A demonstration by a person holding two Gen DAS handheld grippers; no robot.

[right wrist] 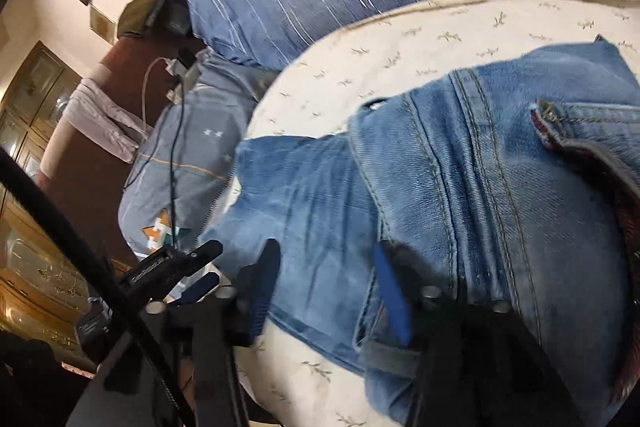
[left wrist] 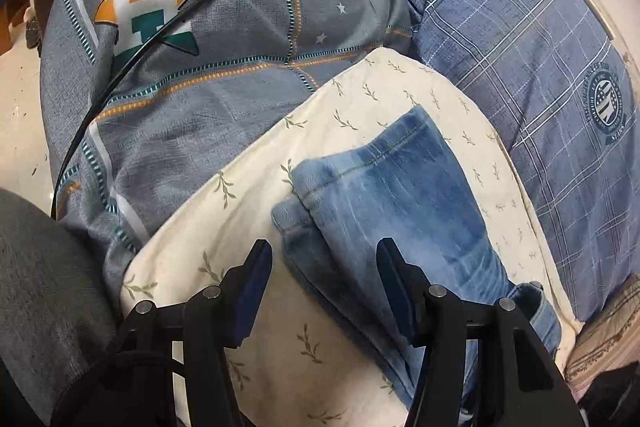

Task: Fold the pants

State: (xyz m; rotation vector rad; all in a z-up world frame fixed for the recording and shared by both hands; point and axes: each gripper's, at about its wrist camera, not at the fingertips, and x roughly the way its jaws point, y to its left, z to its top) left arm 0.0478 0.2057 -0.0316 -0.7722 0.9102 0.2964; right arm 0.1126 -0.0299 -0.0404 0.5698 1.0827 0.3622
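Faded blue jeans (left wrist: pixel 384 195) lie on a cream leaf-print cloth (left wrist: pixel 248 195), legs stacked with the hems at the far end. My left gripper (left wrist: pixel 324 259) is open just above the leg's left edge, holding nothing. In the right wrist view the jeans (right wrist: pixel 460 187) show their seat seams and waist, with the leg part folded under to the left. My right gripper (right wrist: pixel 326 263) is open low over the denim, its right finger (right wrist: pixel 390 291) at the edge of the upper layer. The left gripper (right wrist: pixel 192 271) appears at the left, beside the jeans.
A grey quilt with an orange star (left wrist: pixel 152 3) and a blue plaid pillow (left wrist: pixel 520 39) lie behind the cloth. A black cable (left wrist: pixel 160 39) crosses the quilt. A brown headboard (right wrist: pixel 96 155) and wooden cabinet (right wrist: pixel 36 267) stand at left.
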